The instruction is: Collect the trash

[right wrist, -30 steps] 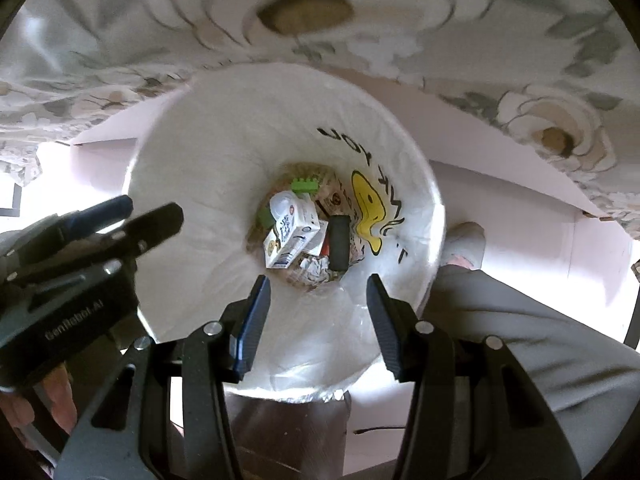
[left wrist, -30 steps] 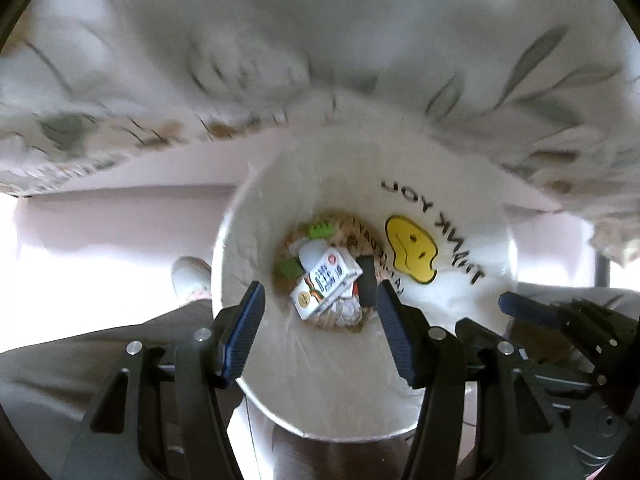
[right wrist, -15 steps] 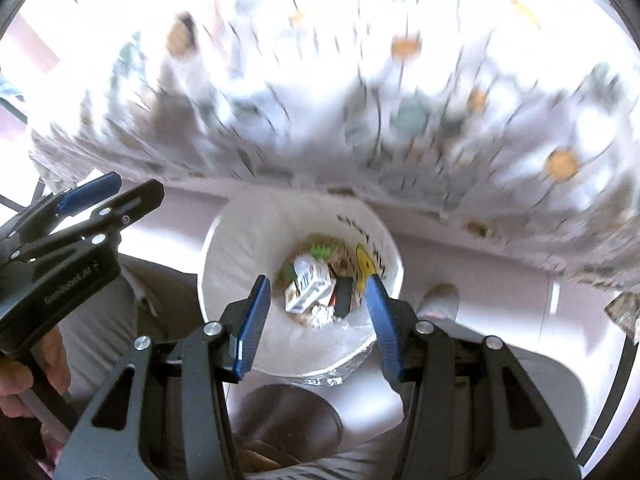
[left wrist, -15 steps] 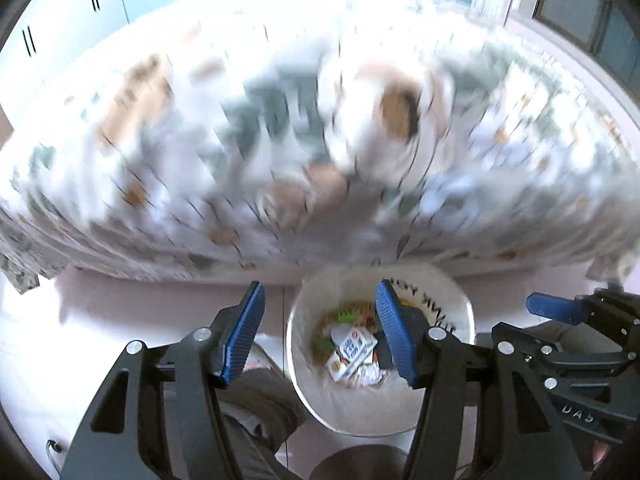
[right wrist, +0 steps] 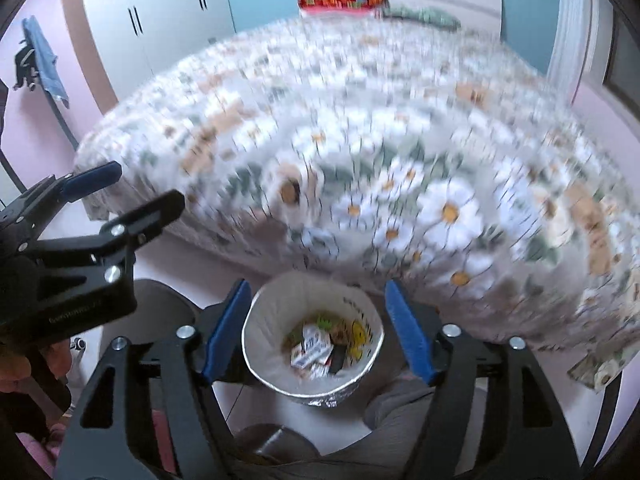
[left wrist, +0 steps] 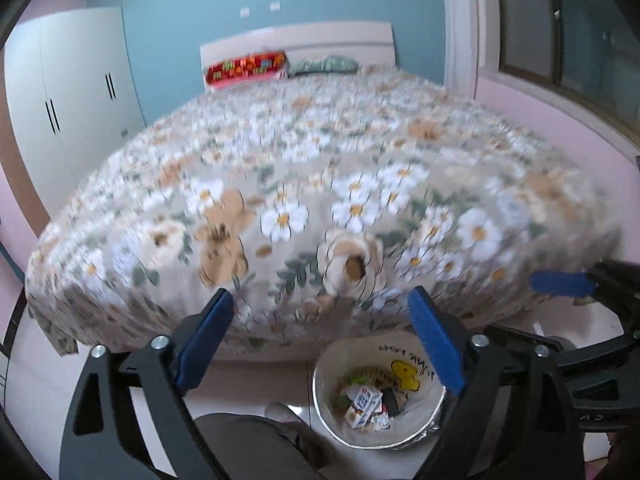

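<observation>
A white-lined trash bin (left wrist: 326, 408) with a yellow smiley bag stands on the floor at the foot of the bed. It holds several pieces of trash (left wrist: 366, 402), among them a white and blue carton. In the right wrist view the bin (right wrist: 264, 320) sits low between the fingers, with the trash (right wrist: 316, 346) inside. My left gripper (left wrist: 320, 340) is open and empty, raised above the bin. My right gripper (right wrist: 316, 328) is open and empty too. Each gripper shows in the other's view, the right one (left wrist: 560, 284) and the left one (right wrist: 96, 176).
A large bed with a floral cover (left wrist: 320, 184) fills the middle. A red pillow (left wrist: 246, 68) and a green one lie at the headboard. White wardrobes (left wrist: 68, 92) stand at left. The person's knees (left wrist: 248, 448) are below the grippers.
Both grippers have lifted up and tilted away from the bin. The view went from inside the bin to the whole bed. Both stayed open and empty.
</observation>
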`<state>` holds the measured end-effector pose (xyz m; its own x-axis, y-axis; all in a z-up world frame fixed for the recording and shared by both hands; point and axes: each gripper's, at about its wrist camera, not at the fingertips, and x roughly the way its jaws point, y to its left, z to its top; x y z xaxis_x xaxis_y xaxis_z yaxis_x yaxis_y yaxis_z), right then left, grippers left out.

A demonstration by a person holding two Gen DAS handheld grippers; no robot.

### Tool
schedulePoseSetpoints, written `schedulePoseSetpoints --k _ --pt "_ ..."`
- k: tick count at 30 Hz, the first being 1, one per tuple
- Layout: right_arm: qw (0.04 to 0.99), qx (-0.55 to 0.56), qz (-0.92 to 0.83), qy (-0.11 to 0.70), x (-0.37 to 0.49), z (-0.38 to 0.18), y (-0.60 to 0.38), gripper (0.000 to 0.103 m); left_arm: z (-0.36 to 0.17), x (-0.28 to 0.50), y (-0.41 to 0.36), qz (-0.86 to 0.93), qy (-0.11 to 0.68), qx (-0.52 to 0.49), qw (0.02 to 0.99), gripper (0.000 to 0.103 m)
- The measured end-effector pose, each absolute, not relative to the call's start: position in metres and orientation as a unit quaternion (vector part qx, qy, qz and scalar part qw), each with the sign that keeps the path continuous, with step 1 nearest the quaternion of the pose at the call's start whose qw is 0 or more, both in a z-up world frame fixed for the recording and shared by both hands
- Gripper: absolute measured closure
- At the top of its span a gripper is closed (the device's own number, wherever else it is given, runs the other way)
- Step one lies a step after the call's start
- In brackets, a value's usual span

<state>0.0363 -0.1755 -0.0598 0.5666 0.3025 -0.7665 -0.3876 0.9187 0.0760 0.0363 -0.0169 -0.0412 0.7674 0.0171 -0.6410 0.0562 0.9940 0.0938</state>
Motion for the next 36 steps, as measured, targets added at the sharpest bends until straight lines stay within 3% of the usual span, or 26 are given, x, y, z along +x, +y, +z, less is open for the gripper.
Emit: schedulePoseSetpoints --k 5,13,36 --pt "0.904 -0.049 0.188 0.381 0.003 -0.023 -0.182 0.021 -0.014 0.007 -0.027 0.01 0.314 0.061 0.947 0.007" --pt "0.93 -0.063 0.126 0.339 -0.044 -0.005 -0.19 0.016 -0.007 -0.025 -0.023 0.017 0.329 0.048 0.943 0.006" --pt "0.937 -0.062 0.084 0.333 -0.069 -0.002 -0.19 0.015 -0.004 -0.043 -0.024 -0.014 0.34 0.031 0.94 0.006"
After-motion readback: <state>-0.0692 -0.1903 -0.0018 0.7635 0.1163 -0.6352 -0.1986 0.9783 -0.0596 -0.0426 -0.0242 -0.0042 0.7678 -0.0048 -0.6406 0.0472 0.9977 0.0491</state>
